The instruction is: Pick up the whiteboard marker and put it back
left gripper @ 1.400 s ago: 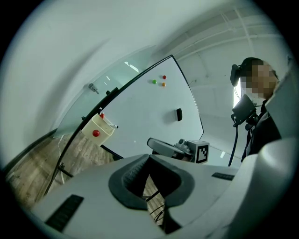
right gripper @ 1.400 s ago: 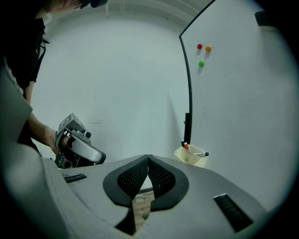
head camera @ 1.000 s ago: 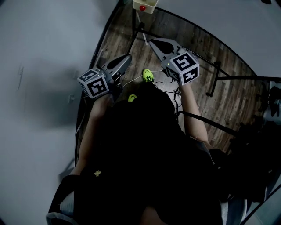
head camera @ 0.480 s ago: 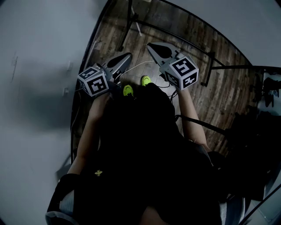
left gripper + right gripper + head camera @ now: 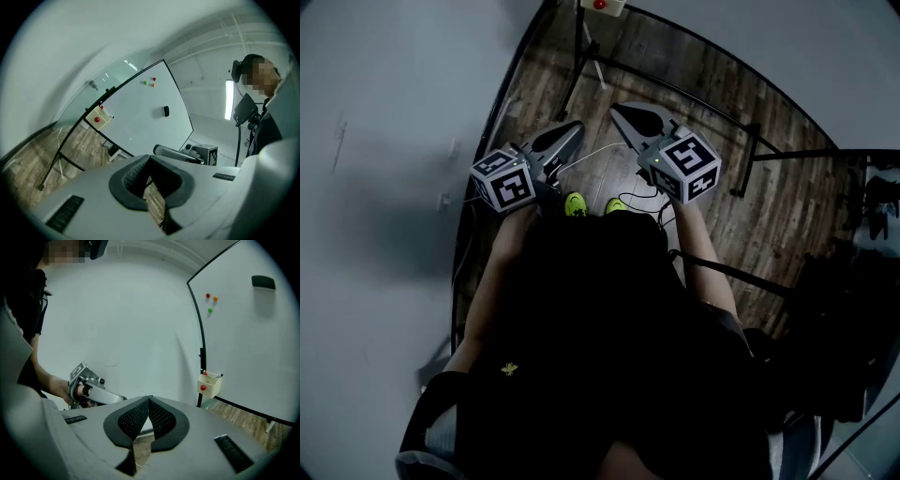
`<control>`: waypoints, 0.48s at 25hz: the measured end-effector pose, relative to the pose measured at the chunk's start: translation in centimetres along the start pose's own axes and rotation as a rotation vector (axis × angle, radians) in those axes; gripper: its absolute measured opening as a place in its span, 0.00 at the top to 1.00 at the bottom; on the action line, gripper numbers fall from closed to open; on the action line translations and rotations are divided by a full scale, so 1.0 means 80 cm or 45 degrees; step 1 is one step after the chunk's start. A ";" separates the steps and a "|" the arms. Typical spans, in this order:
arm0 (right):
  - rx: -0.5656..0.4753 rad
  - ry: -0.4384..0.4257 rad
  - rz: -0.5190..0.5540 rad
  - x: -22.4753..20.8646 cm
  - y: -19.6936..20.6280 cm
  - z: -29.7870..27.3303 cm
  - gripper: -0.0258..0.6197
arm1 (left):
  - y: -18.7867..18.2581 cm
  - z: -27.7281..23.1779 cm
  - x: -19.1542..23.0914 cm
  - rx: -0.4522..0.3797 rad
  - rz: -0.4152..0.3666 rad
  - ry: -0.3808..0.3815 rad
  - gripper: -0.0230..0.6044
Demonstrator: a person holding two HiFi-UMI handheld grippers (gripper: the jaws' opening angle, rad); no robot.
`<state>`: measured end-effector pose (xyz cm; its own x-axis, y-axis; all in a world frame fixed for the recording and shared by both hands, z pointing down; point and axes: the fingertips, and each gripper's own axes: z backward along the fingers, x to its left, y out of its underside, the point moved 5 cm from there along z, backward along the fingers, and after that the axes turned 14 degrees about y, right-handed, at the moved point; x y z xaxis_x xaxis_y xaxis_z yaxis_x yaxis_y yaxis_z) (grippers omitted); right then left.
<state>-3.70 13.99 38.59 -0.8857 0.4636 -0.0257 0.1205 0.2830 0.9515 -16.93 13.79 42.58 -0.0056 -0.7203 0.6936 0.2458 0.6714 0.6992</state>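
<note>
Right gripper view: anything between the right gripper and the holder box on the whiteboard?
Nothing visible. The holder box hangs at the lower corner of the whiteboard, in plain sight beyond the right gripper, whose jaws are shut and empty. Only open air over bare wood floor lies between them.

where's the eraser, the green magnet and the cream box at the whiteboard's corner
eraser [image 5: 263, 282]: right gripper view, middle of its dark body
green magnet [image 5: 210, 310]: right gripper view, its centre
cream box [image 5: 212, 387]: right gripper view, front wall
</note>
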 end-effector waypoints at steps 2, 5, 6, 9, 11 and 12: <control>-0.003 -0.014 0.006 0.003 0.000 0.002 0.95 | -0.001 -0.002 -0.002 0.003 -0.007 -0.002 0.95; -0.016 -0.020 0.006 0.007 -0.002 0.002 0.95 | -0.004 -0.003 -0.003 0.005 -0.021 0.005 0.95; -0.021 -0.020 0.007 0.009 -0.003 0.002 0.95 | -0.006 -0.003 -0.004 0.009 -0.027 0.009 0.95; -0.033 -0.018 0.010 0.012 -0.005 0.003 0.95 | -0.009 -0.006 -0.005 0.015 -0.042 0.022 0.95; -0.039 -0.015 0.010 0.014 -0.005 0.004 0.95 | -0.009 -0.005 -0.005 0.018 -0.048 0.029 0.95; -0.042 -0.013 0.010 0.015 -0.005 0.005 0.95 | -0.009 -0.005 -0.005 0.020 -0.049 0.033 0.95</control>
<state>-4.63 14.72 38.05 -0.8801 0.4744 -0.0214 0.1124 0.2518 0.9612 -16.67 13.53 41.74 0.0100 -0.7498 0.6615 0.2308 0.6454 0.7281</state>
